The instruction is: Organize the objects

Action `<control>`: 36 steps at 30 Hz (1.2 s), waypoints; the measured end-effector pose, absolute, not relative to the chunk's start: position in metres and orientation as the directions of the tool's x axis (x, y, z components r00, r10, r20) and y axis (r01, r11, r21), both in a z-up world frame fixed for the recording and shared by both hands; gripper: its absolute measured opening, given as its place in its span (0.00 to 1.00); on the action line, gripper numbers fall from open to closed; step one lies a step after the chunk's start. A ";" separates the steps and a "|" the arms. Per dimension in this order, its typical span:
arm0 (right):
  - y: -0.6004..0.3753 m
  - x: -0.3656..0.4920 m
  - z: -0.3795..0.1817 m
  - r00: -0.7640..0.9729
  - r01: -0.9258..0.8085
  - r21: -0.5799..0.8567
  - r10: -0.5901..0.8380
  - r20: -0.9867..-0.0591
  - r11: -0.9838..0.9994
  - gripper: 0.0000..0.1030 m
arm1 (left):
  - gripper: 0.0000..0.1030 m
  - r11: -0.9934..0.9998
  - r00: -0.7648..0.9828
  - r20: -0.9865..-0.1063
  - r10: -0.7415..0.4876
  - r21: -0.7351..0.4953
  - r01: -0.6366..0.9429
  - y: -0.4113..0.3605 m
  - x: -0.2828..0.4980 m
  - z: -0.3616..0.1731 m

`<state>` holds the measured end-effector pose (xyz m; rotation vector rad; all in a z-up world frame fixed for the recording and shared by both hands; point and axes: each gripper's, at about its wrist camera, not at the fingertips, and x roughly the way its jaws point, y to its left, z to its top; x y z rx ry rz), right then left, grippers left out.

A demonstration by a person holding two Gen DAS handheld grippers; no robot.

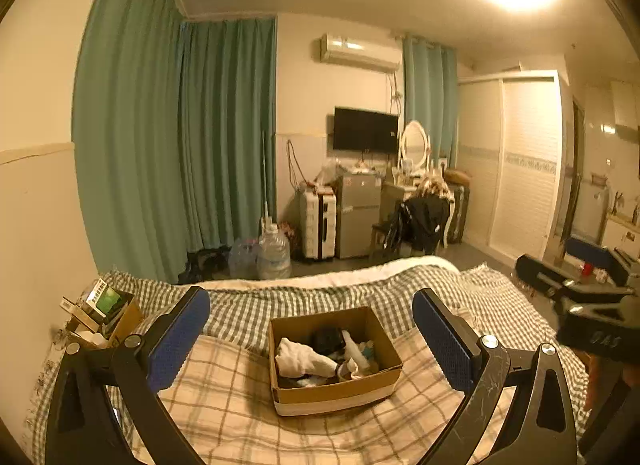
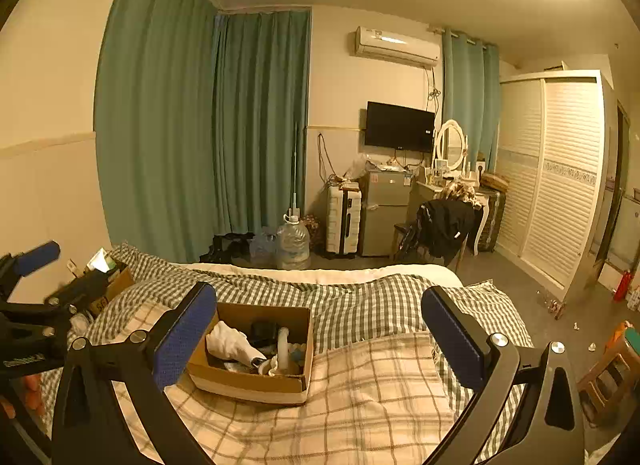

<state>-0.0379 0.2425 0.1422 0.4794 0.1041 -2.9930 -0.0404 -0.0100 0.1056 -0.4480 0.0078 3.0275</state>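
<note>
While both grippers hang above the bed with nothing between their pads, risk is mostly in the approach. Left gripper has its jaws spread wide and empty, framing the cardboard box dead ahead. Right gripper is likewise spread and empty, with the box off to its left, partly behind its left pad.

Box sits on the plaid blanket, soft and uneven, on top of the checked bedcover. Inside: a white cloth, a dark item I can't identify, a pale bottle-like piece, and small clutter I can't make out.

Likely failures, my read:
- Pressing down into the box tilts it, since the bedding gives way.
- Cloth overlaps its neighbours, so a pinch on it may drag other bits out.
- Wide-spread jaws can catch the box wall on the way in.
- Both grippers are close together; reaching for the same box risks a clash.

View differences: left camera looks straight into the box and shows a second box of packets by the wall, sharper than the right camera does. Right camera shows the box's right wall from outside, plus a wooden stool and litter on the floor right of the bed. Farther back, both show a water jug, suitcase and small fridge.
</note>
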 end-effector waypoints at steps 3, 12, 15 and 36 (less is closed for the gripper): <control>0.238 -0.034 0.123 -0.947 0.151 -0.063 -0.126 -0.296 -0.987 1.00 | 1.00 -0.999 -0.957 -0.287 0.038 -0.027 -0.032 -0.010 -0.029 0.092; 0.235 -0.037 0.037 -0.951 0.180 -0.035 -0.165 -0.262 -0.983 1.00 | 1.00 -0.995 -0.971 -0.217 -0.099 0.036 0.093 -0.006 -0.021 0.013; 0.236 -0.044 0.008 -0.953 0.141 -0.040 -0.125 -0.275 -0.989 1.00 | 1.00 -0.995 -0.965 -0.243 -0.094 0.001 0.097 -0.015 -0.027 -0.022; 0.233 -0.062 -0.036 -0.927 0.122 -0.039 -0.100 -0.362 -0.992 1.00 | 1.00 -0.996 -0.942 -0.323 -0.094 0.019 0.093 -0.019 -0.034 -0.054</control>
